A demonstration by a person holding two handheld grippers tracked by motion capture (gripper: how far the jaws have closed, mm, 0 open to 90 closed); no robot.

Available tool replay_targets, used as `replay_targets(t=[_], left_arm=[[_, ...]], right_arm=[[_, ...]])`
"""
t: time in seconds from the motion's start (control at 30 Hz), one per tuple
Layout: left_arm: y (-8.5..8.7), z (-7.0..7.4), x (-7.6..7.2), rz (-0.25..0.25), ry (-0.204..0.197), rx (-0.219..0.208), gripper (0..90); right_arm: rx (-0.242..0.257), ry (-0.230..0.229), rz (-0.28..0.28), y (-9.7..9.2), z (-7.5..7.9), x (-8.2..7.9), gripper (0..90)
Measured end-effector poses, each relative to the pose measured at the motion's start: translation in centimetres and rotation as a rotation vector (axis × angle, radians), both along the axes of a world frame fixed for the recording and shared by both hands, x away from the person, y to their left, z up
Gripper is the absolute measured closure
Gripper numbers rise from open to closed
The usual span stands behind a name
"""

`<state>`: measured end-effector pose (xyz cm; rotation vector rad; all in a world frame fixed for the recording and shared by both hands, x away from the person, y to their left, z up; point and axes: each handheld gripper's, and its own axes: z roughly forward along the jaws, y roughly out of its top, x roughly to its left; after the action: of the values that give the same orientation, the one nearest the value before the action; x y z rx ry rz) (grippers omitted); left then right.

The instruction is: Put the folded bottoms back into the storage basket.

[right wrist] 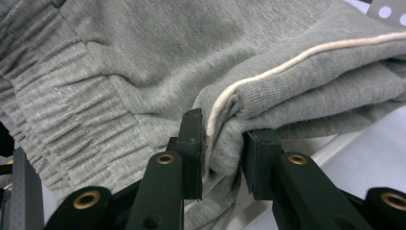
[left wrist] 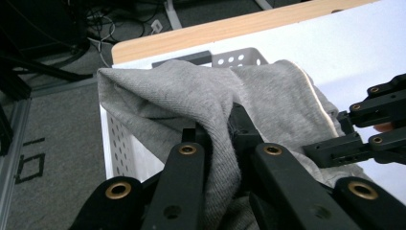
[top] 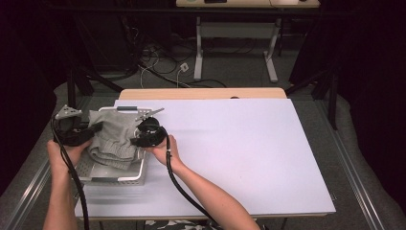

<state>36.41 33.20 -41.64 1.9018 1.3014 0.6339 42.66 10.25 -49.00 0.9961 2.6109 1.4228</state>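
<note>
A grey knit garment (top: 114, 134) with a ribbed cuff and pale piping lies bunched in a white perforated basket (top: 119, 178) at the left end of the white table (top: 239, 143). My left gripper (top: 95, 128) comes in from the left and is shut on a fold of the garment (left wrist: 163, 96); in the left gripper view the cloth is pinched between the jaws (left wrist: 218, 139). My right gripper (top: 138, 139) holds the garment's right side. In the right gripper view its jaws (right wrist: 224, 148) clamp a folded edge of the garment (right wrist: 167, 62) beside the piping. The right gripper (left wrist: 356, 127) is also in the left gripper view.
The basket's rim (left wrist: 239, 57) sits near the table's far wooden edge (top: 201, 93). To the right of the basket stretches the wide white tabletop. Beyond the table are desk legs (top: 198, 52) and cables on the floor; dark curtains flank both sides.
</note>
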Motion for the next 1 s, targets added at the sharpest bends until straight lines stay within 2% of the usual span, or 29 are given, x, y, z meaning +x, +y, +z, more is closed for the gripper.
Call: replay_targets(t=[0.23, 0.3, 0.37, 0.4, 0.43, 0.5, 0.53, 0.6, 0.67, 0.73, 0.8, 1.0], left_arm=[[0.0, -0.4, 0.3, 0.005, 0.007, 0.002, 86.3], [0.0, -0.6, 0.4, 0.005, 0.016, 0.000, 86.1], [-0.1, -1.1, 0.7, -0.005, 0.045, 0.019, 85.7], [-0.2, -1.5, 1.0, -0.018, 0.087, 0.041, 84.4], [-0.3, -1.8, 1.2, -0.021, 0.110, 0.049, 80.0], [-0.3, -2.3, 1.7, -0.021, 0.152, 0.058, 60.8], [-0.2, -2.4, 1.8, -0.014, 0.156, 0.058, 51.3], [-0.3, -2.4, 1.8, -0.014, 0.153, 0.045, 39.6], [-0.5, -2.3, 1.8, -0.021, 0.148, 0.033, 33.3], [-0.8, -2.1, 1.7, -0.028, 0.147, 0.036, 23.0], [-1.2, -2.0, 1.7, -0.053, 0.149, 0.031, 17.1], [-2.6, -1.7, 1.8, -0.086, 0.146, 0.029, 9.3]], right_arm=[[-0.020, -0.001, 0.012, 0.2, -0.2, 0.2, 70.3], [-0.028, 0.006, 0.015, 0.2, -0.2, 0.2, 65.6], [-0.033, 0.012, 0.021, 0.1, -0.3, 0.3, 56.6], [-0.035, 0.019, 0.017, 0.0, -0.2, 0.3, 50.7], [-0.029, 0.021, 0.020, -0.2, 0.0, 0.2, 46.0], [-0.034, -0.002, 0.010, -0.7, 0.6, 0.0, 35.5], [-0.040, -0.009, 0.013, -1.0, 1.0, 0.0, 34.0], [-0.039, -0.017, 0.018, -1.8, 1.5, 0.0, 29.5], [-0.034, -0.024, 0.024, -2.7, 2.0, 0.0, 26.6], [-0.040, -0.032, 0.024, -3.7, 2.4, -0.1, 19.3], [-0.044, -0.033, 0.034, -4.8, 2.6, -0.1, 16.5], [-0.054, -0.046, 0.045, -7.9, 3.0, -0.1, 13.4]])
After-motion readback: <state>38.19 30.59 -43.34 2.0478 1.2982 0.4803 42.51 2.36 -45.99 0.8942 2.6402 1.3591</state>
